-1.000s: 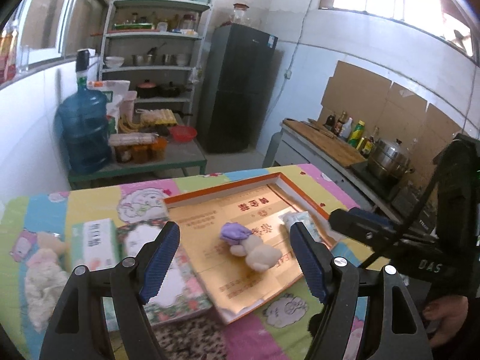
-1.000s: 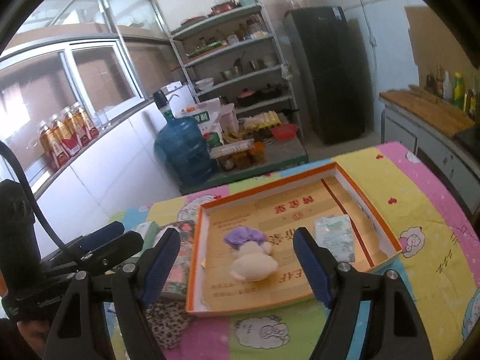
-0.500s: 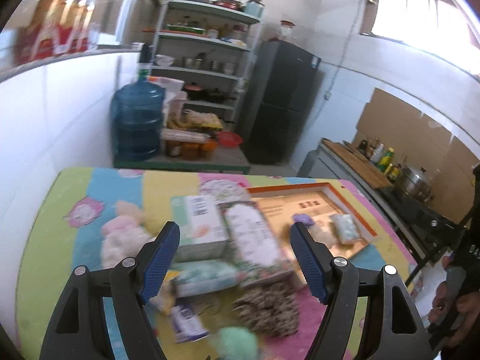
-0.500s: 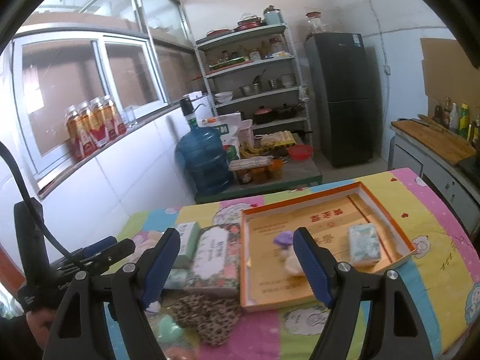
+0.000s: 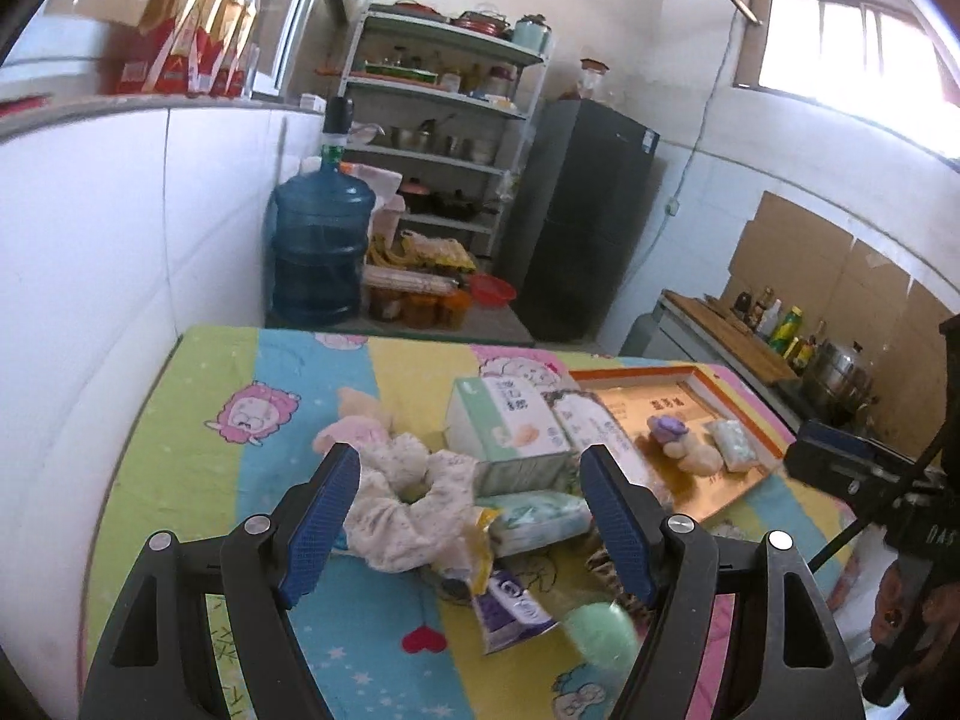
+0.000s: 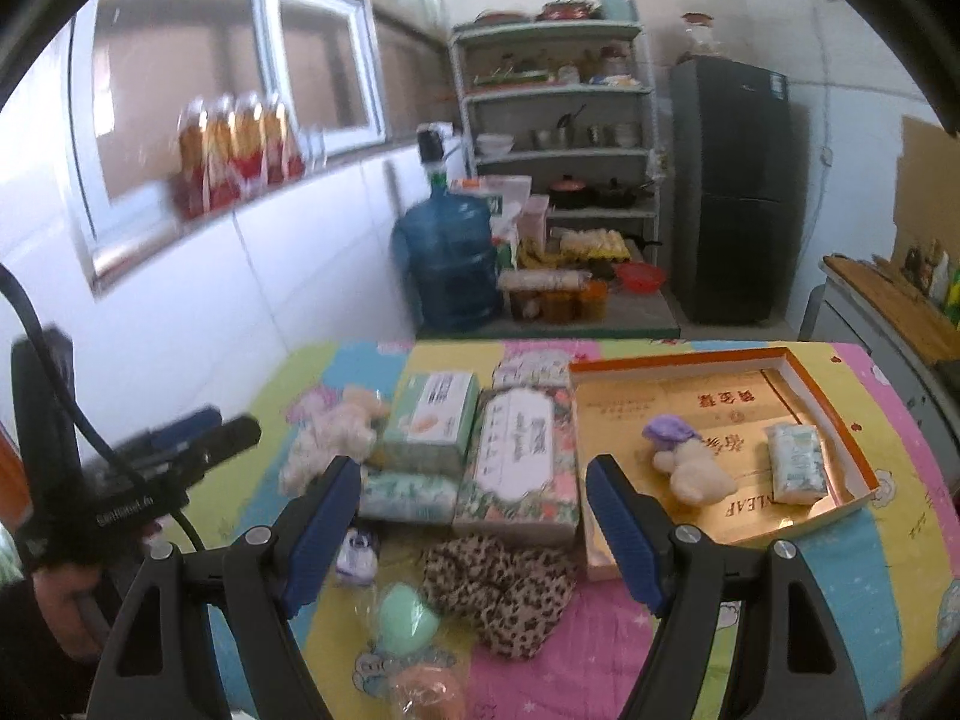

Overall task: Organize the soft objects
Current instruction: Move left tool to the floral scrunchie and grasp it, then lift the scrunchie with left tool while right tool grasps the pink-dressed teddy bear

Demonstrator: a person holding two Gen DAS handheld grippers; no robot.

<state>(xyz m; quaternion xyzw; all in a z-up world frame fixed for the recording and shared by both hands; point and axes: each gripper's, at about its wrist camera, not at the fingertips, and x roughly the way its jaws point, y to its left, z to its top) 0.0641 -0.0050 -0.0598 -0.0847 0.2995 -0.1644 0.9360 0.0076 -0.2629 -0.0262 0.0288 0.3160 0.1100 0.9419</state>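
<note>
Blue water jug (image 6: pixel 447 267) beside metal shelving (image 6: pixel 555 96) — dark fridge (image 6: pixel 735 192), juice bottles (image 6: pixel 237 147) on windowsill

Left black two-finger gripper with blue ribbed pads (image 5: pixel 468 516): jaws wide apart, nothing between pads, pointing downward. Right black two-finger gripper with blue ribbed pads (image 6: pixel 474 516): jaws equally wide, empty, same downward tilt. Each handle gripped by a hand (image 5: pixel 906 606), near edge.
</note>
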